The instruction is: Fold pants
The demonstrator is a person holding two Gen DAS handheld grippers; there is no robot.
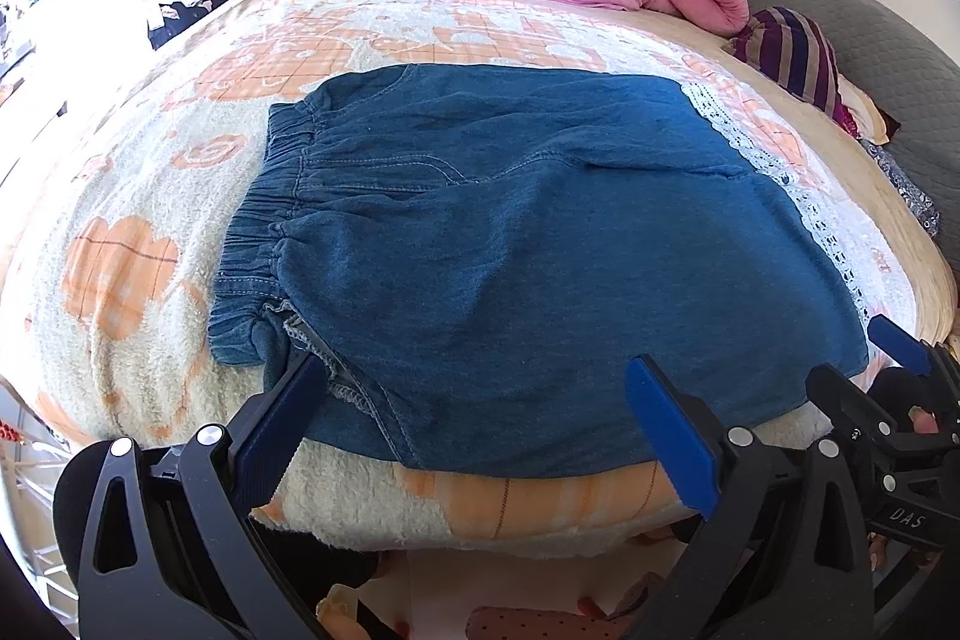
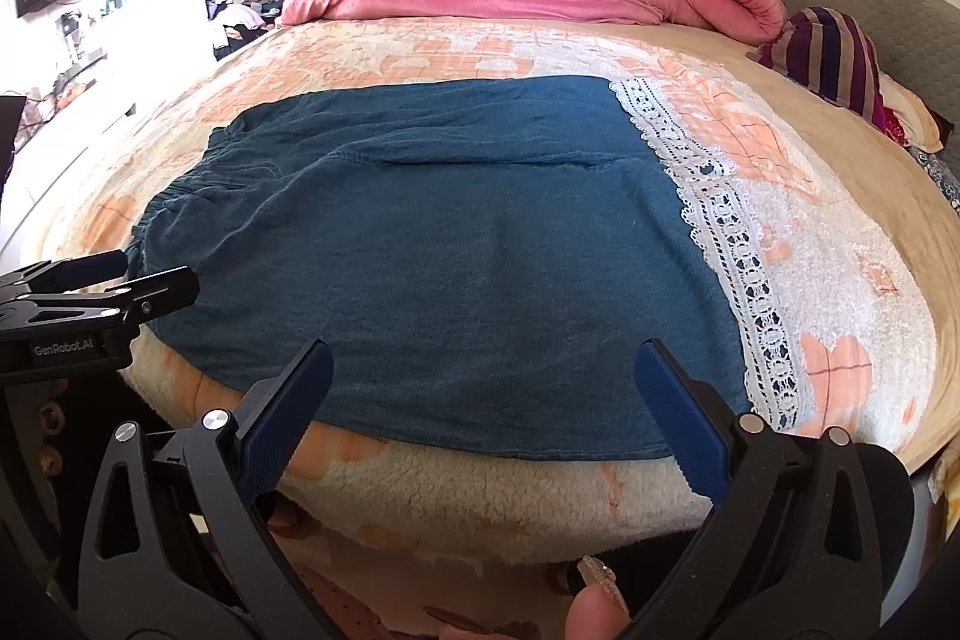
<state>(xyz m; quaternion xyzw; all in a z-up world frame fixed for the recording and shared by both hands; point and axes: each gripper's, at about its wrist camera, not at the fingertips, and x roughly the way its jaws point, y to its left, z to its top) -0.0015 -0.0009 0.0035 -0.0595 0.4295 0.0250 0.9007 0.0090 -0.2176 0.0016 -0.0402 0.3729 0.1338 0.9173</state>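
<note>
The blue denim pants (image 1: 510, 244) lie flat on the fleece blanket (image 1: 138, 196) of the bed, waistband to the left, white lace hem trim (image 2: 726, 244) to the right, and their near long edge runs close to the blanket's front edge. They look already doubled leg over leg, so the step in hand is judged to be the next fold, and it starts with a clean pinch on that near edge.

The left gripper (image 1: 474, 400) is spread wide and holds nothing. Its left finger (image 1: 282, 412) sits against the near waistband corner, where a seam allowance peeks out, and its other finger rests over the near edge further toward the lace. The right gripper (image 2: 480, 394) is likewise wide apart and empty, straddling the near edge close to the lace trim, with its outer finger just short of the trim. In the right wrist view the left gripper shows at the waistband end, so the two tools bracket the near edge of the pants from end to end.

To do this well, each tool should slide low along the blanket so the lower finger goes under all denim layers, not just the top one. Catching fleece along with denim would drag the blanket. Both should close at a matching depth from the edge, then lift evenly, so the fold line stays straight and the lace edges stay stacked.
</note>
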